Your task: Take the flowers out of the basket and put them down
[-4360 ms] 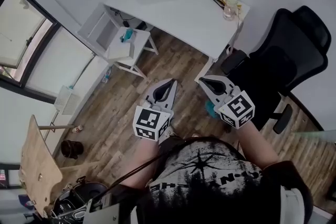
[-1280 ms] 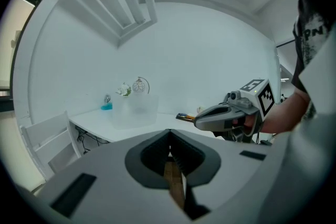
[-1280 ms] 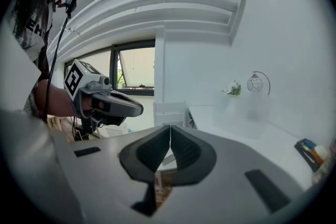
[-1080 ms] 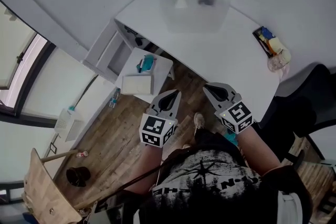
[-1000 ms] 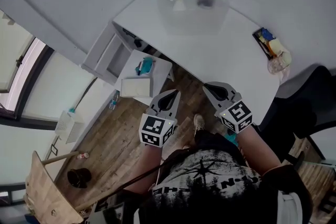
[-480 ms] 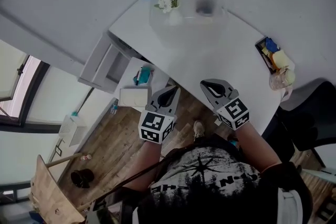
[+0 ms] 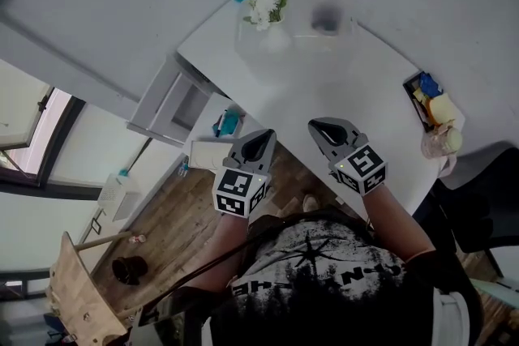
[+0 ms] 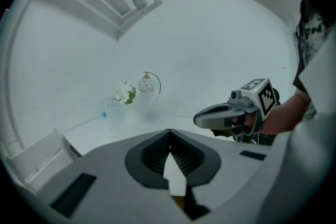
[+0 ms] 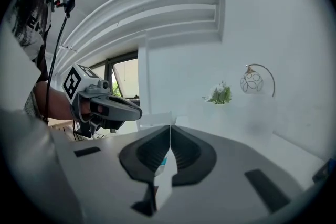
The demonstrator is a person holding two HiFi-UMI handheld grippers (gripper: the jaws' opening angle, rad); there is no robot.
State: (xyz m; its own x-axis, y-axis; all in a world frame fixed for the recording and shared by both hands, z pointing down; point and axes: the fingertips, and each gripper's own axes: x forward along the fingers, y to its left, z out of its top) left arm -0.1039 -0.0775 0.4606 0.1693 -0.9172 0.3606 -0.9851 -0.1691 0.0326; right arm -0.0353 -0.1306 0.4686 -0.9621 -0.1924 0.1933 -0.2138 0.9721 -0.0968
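The left tool (image 7: 258, 142) and right tool (image 7: 332, 130) were closed and empty; the flowers (image 7: 263, 2) looked light and fragile, best gripped by the stems.

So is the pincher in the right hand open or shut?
Shut. In the right gripper view, the right gripper has both jaws meeting at the tip, with no gap and nothing caught between them.

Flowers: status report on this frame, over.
Left gripper and right gripper both shut, empty, side by side. Flowers untouched at the white desk's far corner. Nothing seen in the way.
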